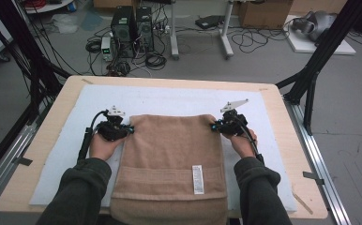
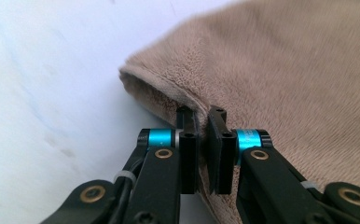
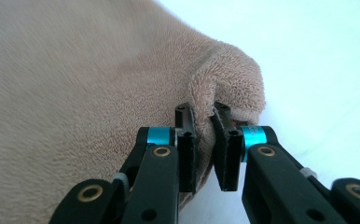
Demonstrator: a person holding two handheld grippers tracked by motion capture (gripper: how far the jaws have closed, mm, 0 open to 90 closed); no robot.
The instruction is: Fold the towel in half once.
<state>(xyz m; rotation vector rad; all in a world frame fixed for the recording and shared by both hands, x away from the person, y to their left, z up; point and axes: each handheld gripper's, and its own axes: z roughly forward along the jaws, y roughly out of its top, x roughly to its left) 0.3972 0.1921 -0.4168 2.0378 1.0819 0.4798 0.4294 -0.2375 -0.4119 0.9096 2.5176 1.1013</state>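
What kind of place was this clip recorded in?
Most likely a lab or workshop set up for recording: computer towers and loose cables sit on the bare floor, black frame struts flank the wooden table, and cardboard boxes stand behind.

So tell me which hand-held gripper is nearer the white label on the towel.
Right. The right hand-held gripper pinches the towel's far right corner, on the side where the white label lies. The left hand-held gripper pinches the far left corner, farther off.
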